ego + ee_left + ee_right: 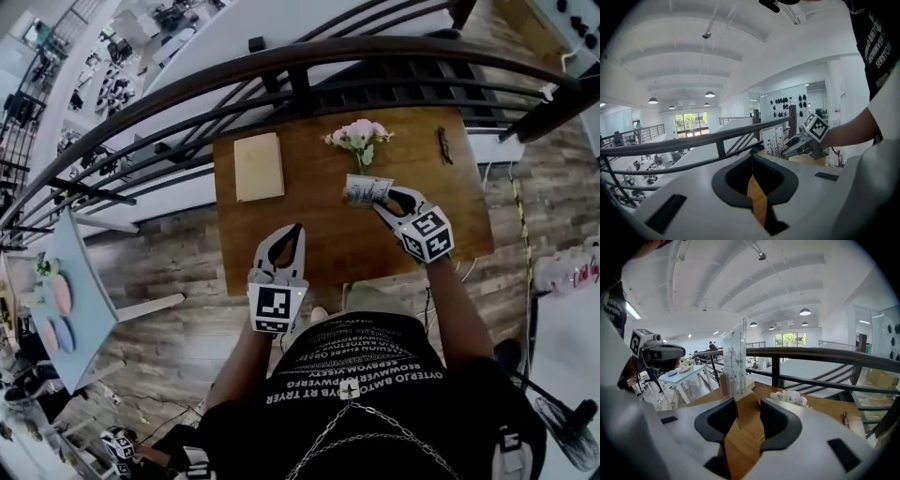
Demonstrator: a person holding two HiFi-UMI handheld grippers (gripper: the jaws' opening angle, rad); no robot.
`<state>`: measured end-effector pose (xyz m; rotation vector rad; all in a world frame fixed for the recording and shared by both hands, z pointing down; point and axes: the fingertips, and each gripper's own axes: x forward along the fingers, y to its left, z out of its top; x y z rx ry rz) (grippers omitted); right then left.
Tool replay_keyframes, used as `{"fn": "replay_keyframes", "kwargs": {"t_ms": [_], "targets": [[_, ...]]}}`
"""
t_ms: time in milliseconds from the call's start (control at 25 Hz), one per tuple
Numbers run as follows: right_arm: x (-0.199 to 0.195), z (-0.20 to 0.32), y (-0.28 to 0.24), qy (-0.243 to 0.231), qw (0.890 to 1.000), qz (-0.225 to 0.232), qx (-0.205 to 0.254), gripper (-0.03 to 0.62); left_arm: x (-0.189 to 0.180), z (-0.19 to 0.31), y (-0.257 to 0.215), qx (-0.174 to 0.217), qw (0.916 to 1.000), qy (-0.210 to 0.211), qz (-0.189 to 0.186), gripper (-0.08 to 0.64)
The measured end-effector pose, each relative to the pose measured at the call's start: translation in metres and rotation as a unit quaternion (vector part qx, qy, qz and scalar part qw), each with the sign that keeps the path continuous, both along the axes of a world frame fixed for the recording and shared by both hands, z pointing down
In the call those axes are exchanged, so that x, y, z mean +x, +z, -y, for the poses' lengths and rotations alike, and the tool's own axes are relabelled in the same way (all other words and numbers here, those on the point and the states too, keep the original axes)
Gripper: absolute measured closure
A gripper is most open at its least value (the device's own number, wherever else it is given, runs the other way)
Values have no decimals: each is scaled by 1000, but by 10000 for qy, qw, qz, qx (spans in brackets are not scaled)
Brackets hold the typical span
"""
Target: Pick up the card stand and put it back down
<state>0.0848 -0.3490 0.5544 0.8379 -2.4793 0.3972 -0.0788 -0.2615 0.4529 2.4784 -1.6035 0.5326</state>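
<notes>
The card stand (364, 189) is a clear upright holder with a black-and-white printed card. It is at the middle right of the brown table (319, 234). My right gripper (380, 199) has it at its tips. In the right gripper view the stand (734, 357) rises from between the jaws, its clear base filling the gap, and my right gripper (749, 404) is shut on it. I cannot tell whether the base touches the table. My left gripper (295, 232) hovers over the table's front middle, its fingertips together and holding nothing. The left gripper view shows the stand (772, 140) off to the right.
A beige book (258, 166) lies at the table's back left. A pink flower bunch (358, 136) sits just behind the stand, and a small dark object (443, 145) lies at the back right. A dark railing (300, 66) runs behind the table. A light blue table (75, 281) stands far left.
</notes>
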Motion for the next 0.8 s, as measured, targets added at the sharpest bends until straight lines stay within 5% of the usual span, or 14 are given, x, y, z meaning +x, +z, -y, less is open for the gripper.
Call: {"fn": "replay_keyframes", "kwargs": {"t_ms": [800], "targets": [[-39, 59, 157, -666, 9956, -318, -580, 422, -33, 21, 55, -770, 9929, -876, 247, 532]]}}
